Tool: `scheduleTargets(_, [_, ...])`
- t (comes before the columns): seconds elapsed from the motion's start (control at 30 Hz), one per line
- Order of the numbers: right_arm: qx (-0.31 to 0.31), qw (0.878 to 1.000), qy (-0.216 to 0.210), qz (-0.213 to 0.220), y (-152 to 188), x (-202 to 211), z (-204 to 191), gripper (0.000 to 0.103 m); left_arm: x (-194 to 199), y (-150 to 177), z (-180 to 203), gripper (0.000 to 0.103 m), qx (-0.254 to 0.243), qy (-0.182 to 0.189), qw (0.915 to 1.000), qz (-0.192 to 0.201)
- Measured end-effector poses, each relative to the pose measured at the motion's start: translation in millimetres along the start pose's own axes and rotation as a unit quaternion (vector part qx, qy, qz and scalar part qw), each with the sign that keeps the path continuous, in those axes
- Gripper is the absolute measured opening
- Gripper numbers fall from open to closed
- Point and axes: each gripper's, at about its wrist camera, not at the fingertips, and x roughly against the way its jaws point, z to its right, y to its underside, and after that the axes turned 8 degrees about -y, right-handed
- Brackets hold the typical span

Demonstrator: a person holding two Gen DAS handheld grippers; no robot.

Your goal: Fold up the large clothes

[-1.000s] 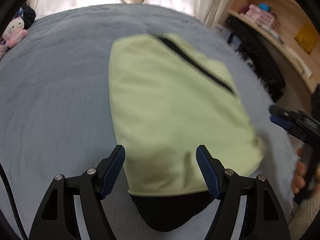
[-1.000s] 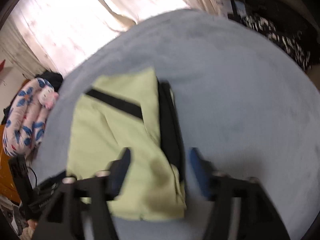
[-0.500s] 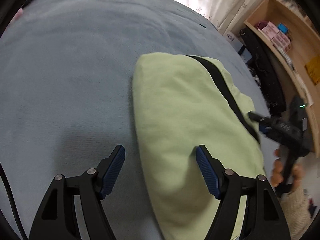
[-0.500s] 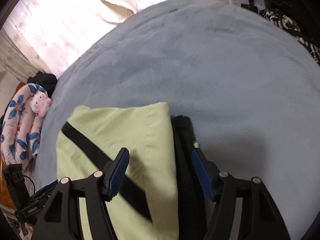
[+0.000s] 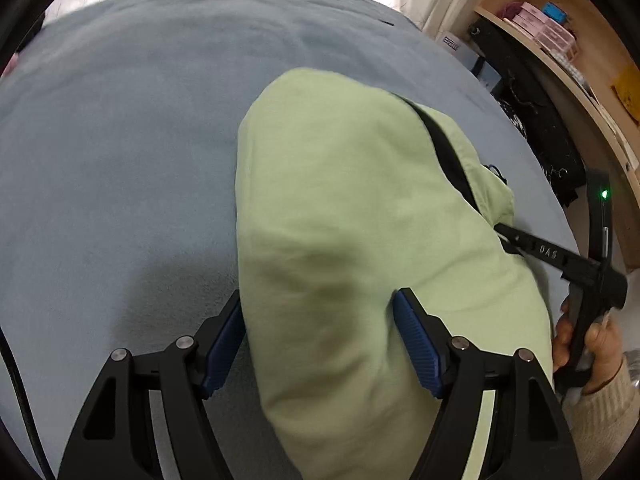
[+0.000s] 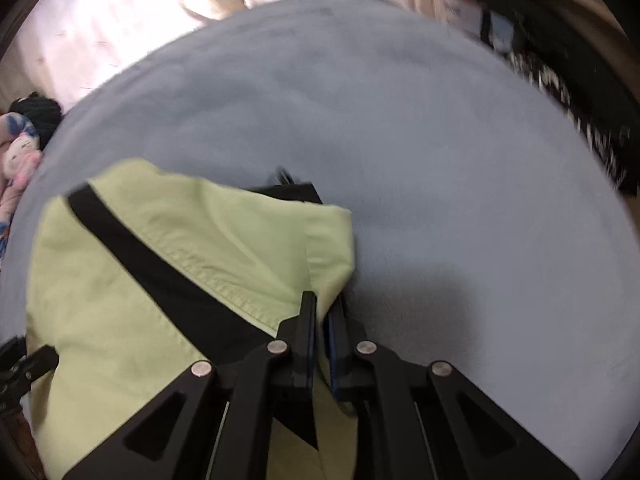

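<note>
A light green garment [image 5: 360,240] with a black stripe [image 5: 452,160] lies folded on the grey-blue bed. In the right wrist view the garment [image 6: 140,300] shows the black stripe [image 6: 168,276] slanting across it. My left gripper [image 5: 320,320] is open, its blue-padded fingers straddling the near left edge of the garment. My right gripper [image 6: 322,312] is shut on the garment's right edge, which is lifted and bunched at the fingertips. The right gripper also shows in the left wrist view [image 5: 508,236] at the garment's right side.
The grey-blue bed cover [image 5: 120,140] spreads left and behind the garment. Curtains [image 6: 120,20] hang at the far side. A wooden shelf [image 5: 560,40] with boxes and dark bags [image 5: 532,112] stands at the right. A plush toy [image 6: 20,152] lies at the far left.
My right gripper has closed on the garment's right edge and lifted it. My left gripper has moved in over the garment's near left edge, still open.
</note>
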Motion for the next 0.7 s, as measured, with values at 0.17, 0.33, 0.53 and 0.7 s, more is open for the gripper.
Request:
scheduleTargets(0.17, [-0.016, 1.000, -0.010, -0.003, -4.0, 32.2, -3.0, 0.012, 25.1, 1.3, 3.4, 0.072, -0.020, -0.033, 0.9991, 0.018])
scheduleTargets(0.33, [-0.024, 0.998, -0.047, 0.043, 4.7, 96.3, -6.9, 0.012, 76.1, 8.1, 9.6, 0.072, -0.023, -0.048, 0.9968, 0.059])
scheduleTargets(0.53, [-0.008, 0.996, -0.063, 0.069, 33.8, 149.2, -29.6, 0.016, 125.1, 25.3, 26.7, 0.072, -0.039, -0.083, 0.9928, 0.077])
scheduleTargets(0.7, [-0.004, 0.994, -0.076, 0.075, 52.4, 170.1, -36.3, 0.029, 160.1, 41.5, 37.6, 0.072, -0.045, -0.087, 0.9909, 0.092])
